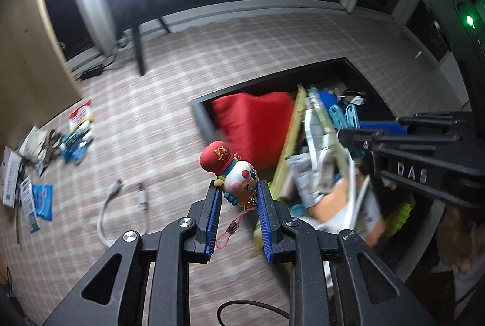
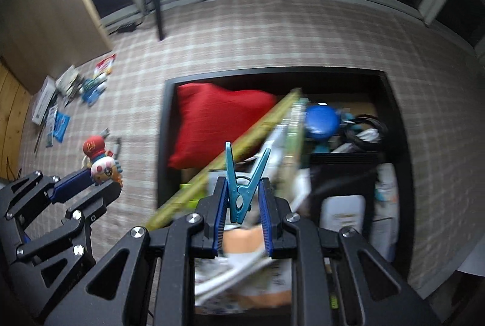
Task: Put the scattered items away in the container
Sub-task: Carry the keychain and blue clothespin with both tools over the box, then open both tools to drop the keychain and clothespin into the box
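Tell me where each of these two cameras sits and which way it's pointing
Left wrist: sits on the left gripper, looking forward and down along its fingers at the toy it holds, with the checked floor and the box beyond; the right gripper's body enters from the right.
Right wrist: sits on the right gripper, looking down over the box past the blue clothespin it holds; the left gripper with the toy shows at left.
Shared: toy, box, red cushion, floor.

Checked carpet floor carries black container, white cable, scattered packets far left.
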